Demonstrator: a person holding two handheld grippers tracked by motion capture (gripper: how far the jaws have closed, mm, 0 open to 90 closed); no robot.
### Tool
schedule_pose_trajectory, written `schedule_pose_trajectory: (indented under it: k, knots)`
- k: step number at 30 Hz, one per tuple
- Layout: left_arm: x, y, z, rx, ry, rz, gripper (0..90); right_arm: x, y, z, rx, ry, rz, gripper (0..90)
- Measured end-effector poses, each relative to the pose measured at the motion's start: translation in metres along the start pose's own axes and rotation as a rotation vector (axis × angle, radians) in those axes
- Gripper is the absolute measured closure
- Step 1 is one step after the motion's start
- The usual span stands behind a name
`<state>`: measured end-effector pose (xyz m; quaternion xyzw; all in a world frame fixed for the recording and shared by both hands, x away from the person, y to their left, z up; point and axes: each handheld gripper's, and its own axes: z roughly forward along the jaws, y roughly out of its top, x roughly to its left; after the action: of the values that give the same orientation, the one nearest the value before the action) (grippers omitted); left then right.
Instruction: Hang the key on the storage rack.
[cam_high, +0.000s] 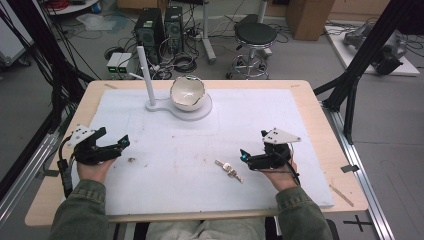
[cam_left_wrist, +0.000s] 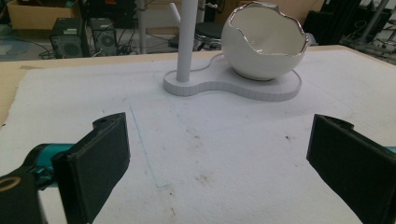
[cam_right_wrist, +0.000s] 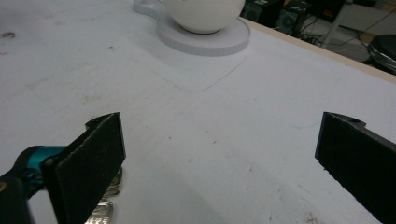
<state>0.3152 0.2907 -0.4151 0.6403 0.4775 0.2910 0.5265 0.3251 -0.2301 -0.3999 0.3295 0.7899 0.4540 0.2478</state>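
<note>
- Near the front of the white mat (cam_high: 165, 150), a small silvery bracelet (cam_high: 229, 170) lies flat on the table, just left of the right tongs (cam_high: 252, 159); in the right gripper view a few of its links (cam_right_wrist: 108, 196) show beside and partly behind the left jaw.
- Both tools are released: the right tongs stand wide apart with nothing between them, and the left tongs (cam_high: 114, 145) are likewise spread and empty over bare mat.
- Nothing looks done yet, as I judge it: the bracelet is ungrasped, and the egg-shaped bowl (cam_high: 187, 93) on the white stand (cam_high: 197, 112) at the far side appears empty, though its bottom is hard to see.
- What seems left is the whole job: closing on the bracelet, lifting it, and carrying it to the stand, either into the bowl or onto the upright post (cam_high: 146, 75).
- Room to move is good: the stretch of mat between bracelet and stand is bare apart from a few stains and a small speck (cam_high: 131, 160) near the left tongs.
- Edges to mind: the bowl's jagged rim (cam_left_wrist: 261, 9) and the thin post stand close together, so an approach from the right side looks freest.
- The bracelet sits well in from the table's front edge (cam_high: 200, 216), so sliding off seems unlikely.
</note>
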Motion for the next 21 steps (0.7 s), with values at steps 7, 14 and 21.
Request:
schedule_pose_trajectory:
  k: [7,14,21]
  knots:
    - [-0.002,0.000,0.000,0.008,-0.006,0.006,6.4,0.009,0.005,0.006,0.034,0.033,-0.015,0.6]
    - [-0.002,-0.001,0.001,0.017,-0.008,0.017,6.4,0.018,0.007,0.014,0.093,0.059,-0.045,0.6]
    - [-0.003,-0.001,0.001,0.022,-0.007,0.022,6.4,0.023,0.009,0.020,0.129,0.077,-0.061,0.6]
